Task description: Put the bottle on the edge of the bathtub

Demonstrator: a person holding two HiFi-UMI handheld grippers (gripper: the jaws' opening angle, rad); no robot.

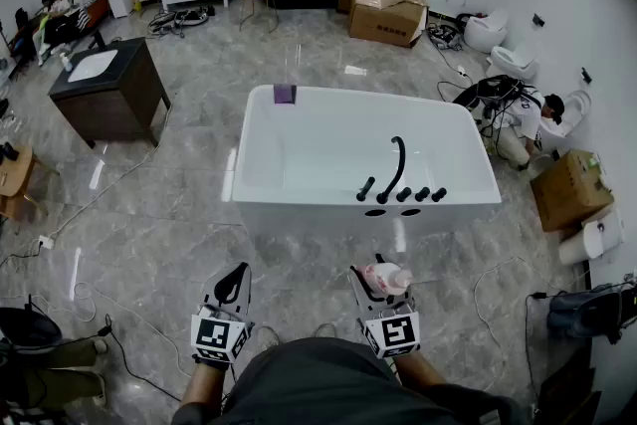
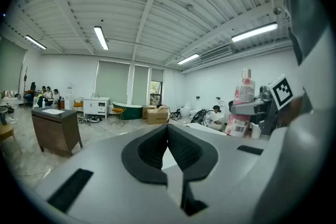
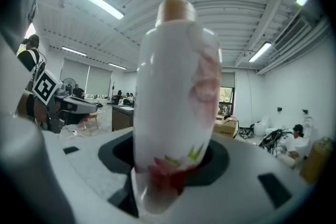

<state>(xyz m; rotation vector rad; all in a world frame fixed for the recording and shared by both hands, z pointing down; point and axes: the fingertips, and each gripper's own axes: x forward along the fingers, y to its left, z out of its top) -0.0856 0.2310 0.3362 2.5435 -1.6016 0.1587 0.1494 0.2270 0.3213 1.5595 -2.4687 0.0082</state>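
A white bottle (image 3: 176,107) with pink and red flower print and a tan cap stands between the jaws of my right gripper (image 3: 170,165), which is shut on it. In the head view that bottle (image 1: 386,278) shows at the right gripper (image 1: 383,289), held low in front of the person, short of the white bathtub (image 1: 299,199). My left gripper (image 1: 234,289) hangs beside it, shut with nothing between its dark pads (image 2: 184,152). In the left gripper view the bottle (image 2: 240,105) appears at the right.
Black faucet fittings (image 1: 398,184) line the tub's near edge. A small purple thing (image 1: 285,94) sits on the far rim. A dark vanity (image 1: 107,90), cardboard boxes (image 1: 388,13), toilets (image 1: 486,32), floor cables and a crouching person (image 1: 523,119) surround the tub.
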